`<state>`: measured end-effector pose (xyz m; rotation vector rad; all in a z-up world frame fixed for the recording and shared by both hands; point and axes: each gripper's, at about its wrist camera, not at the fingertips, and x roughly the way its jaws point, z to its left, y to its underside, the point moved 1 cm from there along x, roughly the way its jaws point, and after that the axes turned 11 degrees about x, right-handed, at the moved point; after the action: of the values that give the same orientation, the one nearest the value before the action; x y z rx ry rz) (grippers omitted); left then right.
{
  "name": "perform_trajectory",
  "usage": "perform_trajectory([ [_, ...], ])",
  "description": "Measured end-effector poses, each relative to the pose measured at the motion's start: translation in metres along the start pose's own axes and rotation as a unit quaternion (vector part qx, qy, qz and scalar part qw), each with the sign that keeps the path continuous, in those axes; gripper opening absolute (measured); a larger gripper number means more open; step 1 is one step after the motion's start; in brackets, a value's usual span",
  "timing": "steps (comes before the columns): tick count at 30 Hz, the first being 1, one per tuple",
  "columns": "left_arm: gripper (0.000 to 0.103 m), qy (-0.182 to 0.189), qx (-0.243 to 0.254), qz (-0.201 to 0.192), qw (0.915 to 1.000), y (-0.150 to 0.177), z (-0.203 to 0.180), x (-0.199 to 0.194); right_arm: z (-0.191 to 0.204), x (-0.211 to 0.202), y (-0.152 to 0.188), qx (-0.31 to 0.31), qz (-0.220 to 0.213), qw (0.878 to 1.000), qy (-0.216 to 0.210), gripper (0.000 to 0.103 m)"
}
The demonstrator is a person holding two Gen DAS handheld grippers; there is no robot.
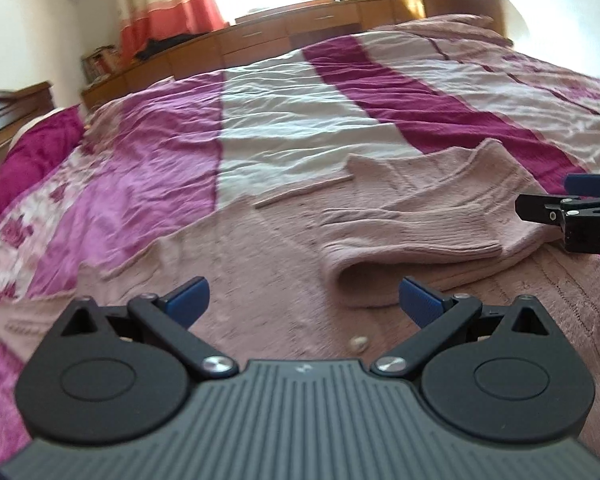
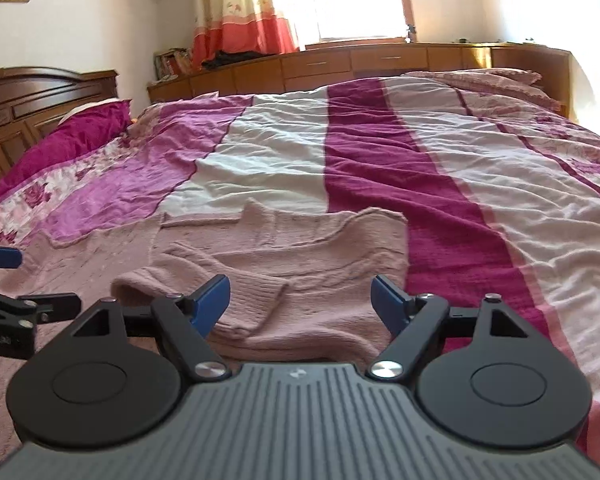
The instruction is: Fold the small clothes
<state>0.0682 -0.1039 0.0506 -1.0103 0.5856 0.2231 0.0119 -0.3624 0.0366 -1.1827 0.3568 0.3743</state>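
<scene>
A small pink knitted sweater point(image 1: 268, 264) lies flat on the bed, its right sleeve point(image 1: 412, 248) folded across the body. In the right wrist view the sweater point(image 2: 324, 248) shows with the ribbed cuff point(image 2: 256, 300) just ahead of the fingers. My left gripper point(image 1: 303, 300) is open and empty, low over the sweater's left half. My right gripper point(image 2: 301, 304) is open and empty, low over the folded sleeve and the sweater's right side. Its tips also show at the right edge of the left wrist view point(image 1: 572, 200).
The bed cover point(image 2: 372, 160) is striped in pink, white and magenta. A magenta pillow point(image 2: 84, 132) and wooden headboard point(image 2: 32, 96) are at the left. Wooden drawers point(image 2: 340, 64) run along the far side under a curtained window.
</scene>
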Motion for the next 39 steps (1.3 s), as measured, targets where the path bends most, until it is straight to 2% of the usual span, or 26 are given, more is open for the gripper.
perform_trajectory([
  [8, 0.099, 0.005, 0.079, -0.016, 0.9967, -0.01, -0.034, 0.024, -0.015, 0.011, 0.007, 0.018, 0.025, 0.999, 0.018, 0.083],
  [14, 0.092, 0.014, 0.147, -0.045, 0.988, -0.016, -0.054, 0.028, -0.02, 0.013, 0.007, 0.031, 0.032, 0.998, 0.033, 0.083],
  [25, 0.049, 0.055, 0.213, -0.052, 0.9741, -0.014, -0.081, 0.038, -0.031, 0.016, 0.005, 0.069, 0.04, 0.996, 0.033, 0.083],
  [30, 0.038, 0.067, 0.236, -0.054, 0.9679, -0.014, -0.089, 0.041, -0.031, 0.017, 0.006, 0.073, 0.044, 0.996, 0.031, 0.083],
  [32, 0.026, 0.075, 0.236, -0.051, 0.9676, -0.014, -0.09, 0.043, -0.033, 0.018, 0.007, 0.076, 0.045, 0.996, 0.032, 0.083],
  [33, 0.015, 0.079, 0.235, -0.05, 0.9675, -0.014, -0.09, 0.043, -0.033, 0.018, 0.007, 0.078, 0.046, 0.995, 0.032, 0.083],
  [36, 0.01, 0.079, 0.227, -0.05, 0.9693, -0.013, -0.089, 0.043, -0.036, 0.019, 0.007, 0.086, 0.047, 0.995, 0.031, 0.083],
  [39, 0.01, 0.078, 0.195, -0.049, 0.9766, -0.016, -0.08, 0.042, -0.037, 0.019, 0.007, 0.089, 0.047, 0.994, 0.031, 0.083],
])
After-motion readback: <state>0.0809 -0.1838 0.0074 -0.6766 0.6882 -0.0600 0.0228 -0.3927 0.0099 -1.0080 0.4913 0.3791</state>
